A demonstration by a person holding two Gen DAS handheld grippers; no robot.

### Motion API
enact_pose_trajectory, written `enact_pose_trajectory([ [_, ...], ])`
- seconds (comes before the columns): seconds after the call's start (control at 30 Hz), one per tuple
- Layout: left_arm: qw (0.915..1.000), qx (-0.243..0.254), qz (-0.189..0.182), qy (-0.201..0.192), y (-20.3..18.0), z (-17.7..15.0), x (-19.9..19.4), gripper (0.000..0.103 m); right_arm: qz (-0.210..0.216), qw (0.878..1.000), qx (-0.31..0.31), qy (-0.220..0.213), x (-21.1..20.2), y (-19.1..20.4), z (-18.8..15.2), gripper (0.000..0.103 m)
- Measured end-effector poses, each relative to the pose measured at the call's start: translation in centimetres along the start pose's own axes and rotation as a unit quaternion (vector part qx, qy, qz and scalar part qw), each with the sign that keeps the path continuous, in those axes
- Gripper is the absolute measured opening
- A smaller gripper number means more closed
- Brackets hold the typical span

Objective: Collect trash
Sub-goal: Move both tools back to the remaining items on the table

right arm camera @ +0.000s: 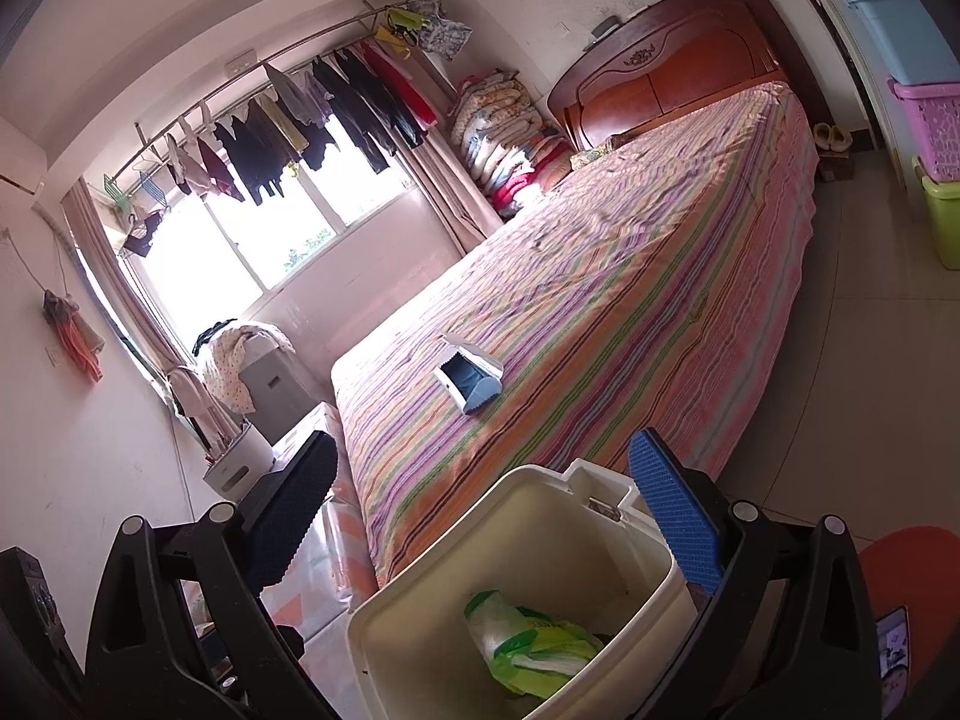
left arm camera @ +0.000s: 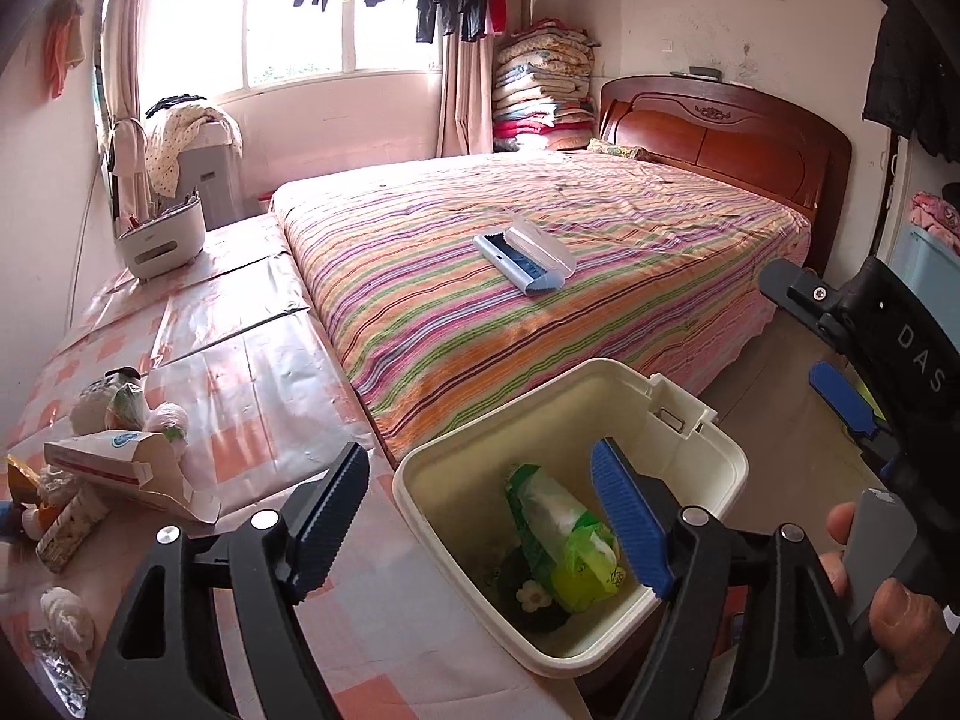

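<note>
A cream trash bin [left arm camera: 420,468] stands open at the table's near corner, and a green and white plastic wrapper [left arm camera: 564,546] lies inside it. My left gripper [left arm camera: 480,510] hangs open over the bin, with nothing between its pads. Trash lies on the table at the left: a torn cardboard box [left arm camera: 120,462], crumpled tissues [left arm camera: 168,420] and small wrappers [left arm camera: 60,534]. My right gripper [left arm camera: 810,342] hovers open beyond the bin's right side, a hand [left arm camera: 870,606] on its grip. In the right wrist view the right gripper [right arm camera: 480,516] is open above the bin [right arm camera: 384,618] and the wrapper [right arm camera: 528,642].
A plastic-covered checked table [left arm camera: 252,372] runs along the left of a striped bed [left arm camera: 540,330]. A blue and white case [left arm camera: 522,258] lies on the bed. A white holder [left arm camera: 162,240] stands at the table's far end. Stacked storage boxes [right arm camera: 936,120] line the right wall.
</note>
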State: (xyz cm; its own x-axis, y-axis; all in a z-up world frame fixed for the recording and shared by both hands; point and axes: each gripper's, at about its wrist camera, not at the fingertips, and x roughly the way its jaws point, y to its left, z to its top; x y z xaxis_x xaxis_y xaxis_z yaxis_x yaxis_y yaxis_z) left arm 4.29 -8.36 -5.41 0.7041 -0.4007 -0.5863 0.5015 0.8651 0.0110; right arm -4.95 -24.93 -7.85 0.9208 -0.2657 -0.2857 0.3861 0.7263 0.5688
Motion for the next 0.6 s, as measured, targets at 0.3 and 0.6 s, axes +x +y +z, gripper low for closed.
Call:
enact_pose_trajectory([
  [0.3,0.9980,-0.035,0.049,-0.019,7.4,-0.7,-2.5,0.077,0.052,0.995,-0.069,0.039,1.1,4.6,-2.4,0.096],
  [0.6,0.9902,-0.093,0.095,-0.041,15.1,-1.0,-5.6,0.077,0.155,0.963,-0.188,0.114,2.7,12.1,-7.0,0.096],
])
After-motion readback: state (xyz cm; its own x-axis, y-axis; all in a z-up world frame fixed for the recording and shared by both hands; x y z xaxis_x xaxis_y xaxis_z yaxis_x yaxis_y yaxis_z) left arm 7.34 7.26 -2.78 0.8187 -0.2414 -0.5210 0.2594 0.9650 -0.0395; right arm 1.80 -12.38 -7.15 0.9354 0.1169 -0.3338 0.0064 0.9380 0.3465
